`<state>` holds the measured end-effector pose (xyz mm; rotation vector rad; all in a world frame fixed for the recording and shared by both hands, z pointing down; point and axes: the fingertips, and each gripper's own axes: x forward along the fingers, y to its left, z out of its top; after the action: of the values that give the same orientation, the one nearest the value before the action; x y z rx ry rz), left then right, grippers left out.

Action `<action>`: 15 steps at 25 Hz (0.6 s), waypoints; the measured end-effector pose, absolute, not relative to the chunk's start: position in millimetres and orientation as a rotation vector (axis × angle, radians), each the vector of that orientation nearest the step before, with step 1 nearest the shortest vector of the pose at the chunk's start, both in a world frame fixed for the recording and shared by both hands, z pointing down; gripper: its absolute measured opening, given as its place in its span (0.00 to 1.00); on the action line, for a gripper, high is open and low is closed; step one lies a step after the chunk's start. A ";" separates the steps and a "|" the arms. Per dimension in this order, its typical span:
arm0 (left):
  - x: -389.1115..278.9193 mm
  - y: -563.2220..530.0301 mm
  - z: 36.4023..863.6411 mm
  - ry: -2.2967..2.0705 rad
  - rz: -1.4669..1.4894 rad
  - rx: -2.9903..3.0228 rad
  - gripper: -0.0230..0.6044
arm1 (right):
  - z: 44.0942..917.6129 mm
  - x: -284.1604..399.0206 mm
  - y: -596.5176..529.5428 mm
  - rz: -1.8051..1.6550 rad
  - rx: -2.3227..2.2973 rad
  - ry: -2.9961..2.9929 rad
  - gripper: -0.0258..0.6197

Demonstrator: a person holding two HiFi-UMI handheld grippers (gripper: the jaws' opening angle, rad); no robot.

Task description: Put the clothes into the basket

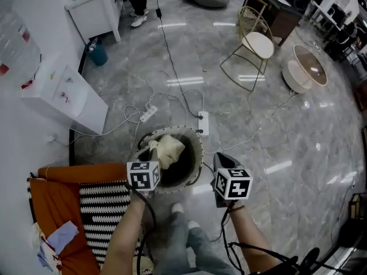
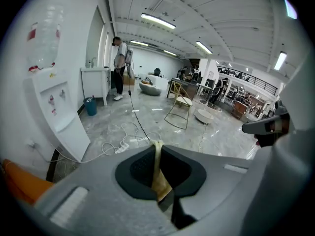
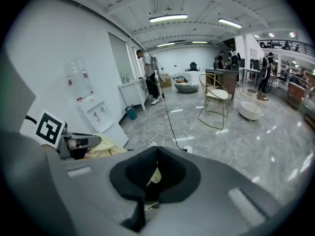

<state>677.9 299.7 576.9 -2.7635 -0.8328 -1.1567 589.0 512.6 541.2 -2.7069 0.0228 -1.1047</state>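
Note:
A dark round basket [image 1: 198, 149] stands on the grey floor in the head view. A pale yellow cloth [image 1: 170, 148] hangs into its mouth. My left gripper [image 1: 150, 149] is over the basket's left rim, shut on that cloth. In the left gripper view a strip of the cloth [image 2: 158, 173] runs down between the closed jaws of the left gripper [image 2: 157, 144]. My right gripper [image 1: 221, 161] hovers just right of the basket with its jaws together. In its own view the right gripper [image 3: 157, 149] is shut at the tips, and a pale scrap [image 3: 153, 175] shows in the hollow behind them.
An orange seat [image 1: 54, 202] with a black-and-white striped cloth [image 1: 103, 206] and a blue cloth [image 1: 61, 237] lies at the lower left. A white water dispenser [image 1: 64, 96] stands left. Power strips and cables [image 1: 202, 122] lie beyond the basket, then a gold chair [image 1: 253, 46].

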 end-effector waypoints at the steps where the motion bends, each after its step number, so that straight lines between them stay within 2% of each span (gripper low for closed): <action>1: 677.2 300.0 585.4 -0.834 -1.191 -2.747 0.06 | 546.0 587.9 513.6 -1.113 -2.697 0.014 0.04; 4: 671.9 298.2 608.2 -0.819 -1.268 -2.666 0.09 | 556.0 584.6 513.8 -1.132 -2.676 0.001 0.04; 6: 667.3 296.6 614.8 -0.822 -1.285 -2.646 0.30 | 559.6 581.1 512.4 -1.143 -2.668 -0.002 0.04; 15: 669.8 289.9 589.4 -0.816 -1.208 -2.730 0.30 | 554.5 577.7 515.1 -1.123 -2.667 -0.005 0.04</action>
<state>669.8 289.9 589.4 -2.7297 -0.8159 -1.2081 577.7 515.1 554.5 -2.6667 -0.0046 -1.1233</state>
